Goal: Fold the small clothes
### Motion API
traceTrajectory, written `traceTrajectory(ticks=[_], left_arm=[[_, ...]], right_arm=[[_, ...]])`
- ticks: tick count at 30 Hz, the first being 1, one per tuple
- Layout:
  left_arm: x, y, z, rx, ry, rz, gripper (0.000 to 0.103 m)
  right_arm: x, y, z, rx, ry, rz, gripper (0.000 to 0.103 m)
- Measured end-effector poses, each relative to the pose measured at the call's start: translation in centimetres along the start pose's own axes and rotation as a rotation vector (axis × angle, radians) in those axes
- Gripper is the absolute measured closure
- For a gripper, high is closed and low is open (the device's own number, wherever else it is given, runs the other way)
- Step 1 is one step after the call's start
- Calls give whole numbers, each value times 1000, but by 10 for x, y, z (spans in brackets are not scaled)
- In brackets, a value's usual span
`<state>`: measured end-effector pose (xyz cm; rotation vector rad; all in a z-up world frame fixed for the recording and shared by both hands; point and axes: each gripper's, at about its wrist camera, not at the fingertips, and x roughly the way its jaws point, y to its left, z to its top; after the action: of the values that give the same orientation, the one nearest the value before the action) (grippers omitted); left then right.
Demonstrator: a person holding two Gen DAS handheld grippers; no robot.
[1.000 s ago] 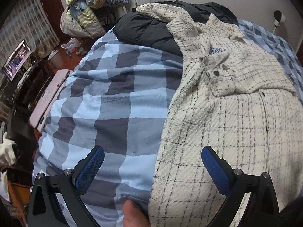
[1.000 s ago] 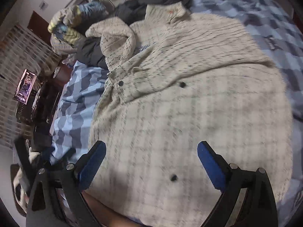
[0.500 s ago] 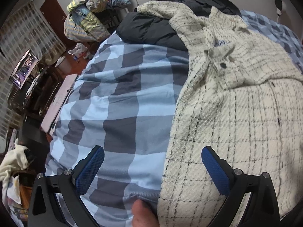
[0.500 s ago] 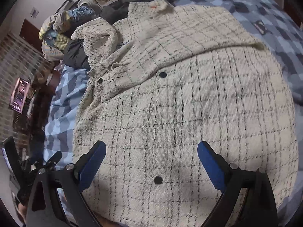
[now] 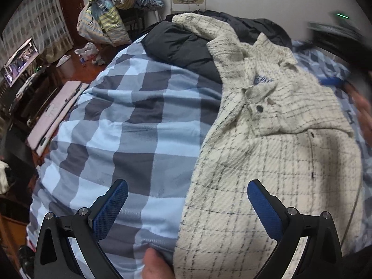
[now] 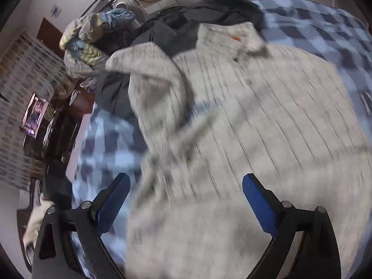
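**Jacket spread out, folding barely begun**

My left gripper (image 5: 187, 200) hangs with its blue pads wide apart and nothing between them, straddling the left edge of the cream checked jacket (image 5: 267, 162). My right gripper (image 6: 186, 195) is spread just as wide and empty, hovering above the jacket's lower body; that view is smeared with motion blur, so I read little detail there.

The jacket lies on the blue checked duvet (image 5: 130, 121), front up. Its body is mostly flat. One front flap (image 5: 300, 114) is laid across the chest, with a dark button (image 5: 259, 108) showing beside it. The far sleeve (image 5: 204, 26) runs up from the jacket's shoulder over a dark quilt (image 5: 186, 46) and looks bunched, not laid in.

I judge the task to be at its start: the garment is laid out, and perhaps one flap is turned in. The sleeve, both sides and the final fold of the body are all left to do.
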<state>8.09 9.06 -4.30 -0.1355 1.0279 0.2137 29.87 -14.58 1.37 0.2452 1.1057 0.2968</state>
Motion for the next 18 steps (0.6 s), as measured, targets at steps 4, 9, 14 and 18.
traceTrajectory(ticks=[4, 9, 14, 18], left_arm=[[-2, 6, 4, -36, 6, -45, 0], [-11, 16, 9, -85, -28, -67, 0], [-7, 25, 12, -123, -24, -63, 0], [-4, 28, 13, -141, -10, -76, 0]], right_arm=[[54, 11, 44, 82, 34, -70, 8], [102, 8, 54, 199, 44, -26, 8], [134, 6, 51, 246, 46, -52, 8], [147, 24, 40, 158, 38, -46, 26]])
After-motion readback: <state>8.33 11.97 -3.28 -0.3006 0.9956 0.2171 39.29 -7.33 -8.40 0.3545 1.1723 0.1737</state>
